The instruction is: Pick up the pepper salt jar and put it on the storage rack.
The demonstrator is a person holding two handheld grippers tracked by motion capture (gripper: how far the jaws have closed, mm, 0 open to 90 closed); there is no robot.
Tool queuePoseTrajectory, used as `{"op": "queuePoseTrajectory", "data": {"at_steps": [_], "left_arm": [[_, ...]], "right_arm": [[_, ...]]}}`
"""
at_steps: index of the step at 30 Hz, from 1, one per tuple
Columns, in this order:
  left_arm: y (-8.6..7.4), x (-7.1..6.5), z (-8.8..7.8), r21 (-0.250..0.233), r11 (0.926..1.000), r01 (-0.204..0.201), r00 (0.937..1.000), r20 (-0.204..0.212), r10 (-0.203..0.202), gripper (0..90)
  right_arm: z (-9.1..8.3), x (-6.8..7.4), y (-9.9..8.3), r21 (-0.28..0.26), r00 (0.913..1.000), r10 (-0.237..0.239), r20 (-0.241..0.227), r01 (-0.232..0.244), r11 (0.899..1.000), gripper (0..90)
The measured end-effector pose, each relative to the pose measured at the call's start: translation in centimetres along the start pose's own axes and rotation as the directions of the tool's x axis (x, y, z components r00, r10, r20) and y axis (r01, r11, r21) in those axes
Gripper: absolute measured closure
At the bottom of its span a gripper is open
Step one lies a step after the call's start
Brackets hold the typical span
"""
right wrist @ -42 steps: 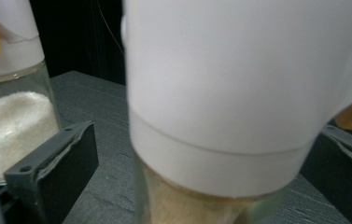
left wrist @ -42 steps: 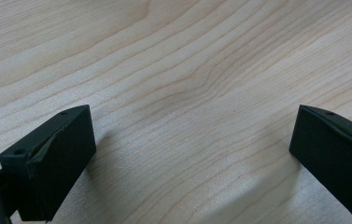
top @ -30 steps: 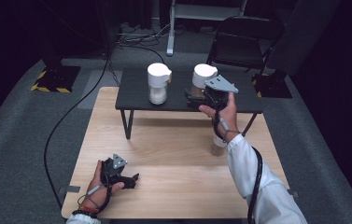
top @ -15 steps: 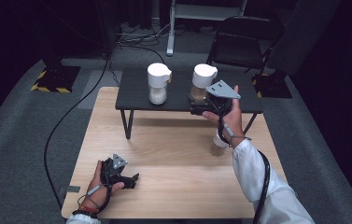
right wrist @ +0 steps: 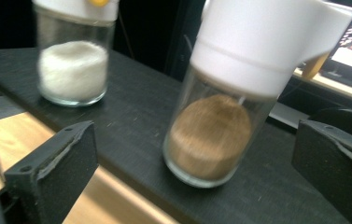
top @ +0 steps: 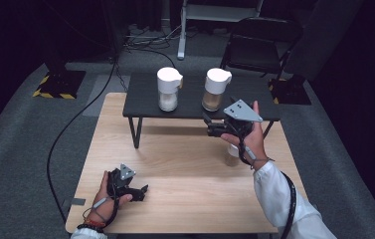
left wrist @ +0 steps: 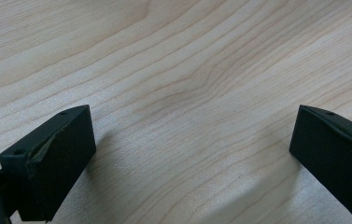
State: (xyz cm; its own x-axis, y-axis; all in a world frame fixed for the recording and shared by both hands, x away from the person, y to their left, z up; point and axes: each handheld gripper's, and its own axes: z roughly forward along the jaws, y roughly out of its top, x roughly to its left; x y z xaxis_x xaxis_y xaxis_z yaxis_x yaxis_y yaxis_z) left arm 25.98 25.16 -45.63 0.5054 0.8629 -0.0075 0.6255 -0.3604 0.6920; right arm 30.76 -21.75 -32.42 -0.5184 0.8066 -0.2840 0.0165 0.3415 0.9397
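Item: brown jar (right wrist: 211,135). Glass body, round, clear-walled, about half full of a brown powder or granules; white plastic lid (right wrist: 262,44) with a pour spout to one side. Stands upright on the black shelf (top: 195,107), right of the white jar (top: 168,89), the two well apart.

Handling: judged moderately heavy for its size, rigid, smooth and likely slippery on the glass; breakable if dropped or knocked over. The lid is wider than the body and may only be pushed on, though the blurred view leaves that unsure, so lifting by it is unwise. Best hold: across the glass body below the lid, near mid-height, jaws square to the wall, firm but not hard.

Right gripper (top: 214,128): jaws wide apart, empty, lined up in front of the brown jar and near it, not touching.

Left gripper (top: 138,191): jaws apart, empty, resting low over the wooden counter (top: 185,164) at its near left.
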Motion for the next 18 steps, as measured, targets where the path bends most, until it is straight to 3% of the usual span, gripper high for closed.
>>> {"op": "queuePoseTrajectory", "data": {"at_steps": [18], "left_arm": [[0.0, 0.0, 0.0, -0.002, 1.0000, 0.000, 1.0000, 0.000, 0.000, 0.2]], "right_arm": [[-3.8, 0.2, -4.1, 0.018, 0.9948, -0.094, -0.040, 0.095, 0.995, 0.3]]}}
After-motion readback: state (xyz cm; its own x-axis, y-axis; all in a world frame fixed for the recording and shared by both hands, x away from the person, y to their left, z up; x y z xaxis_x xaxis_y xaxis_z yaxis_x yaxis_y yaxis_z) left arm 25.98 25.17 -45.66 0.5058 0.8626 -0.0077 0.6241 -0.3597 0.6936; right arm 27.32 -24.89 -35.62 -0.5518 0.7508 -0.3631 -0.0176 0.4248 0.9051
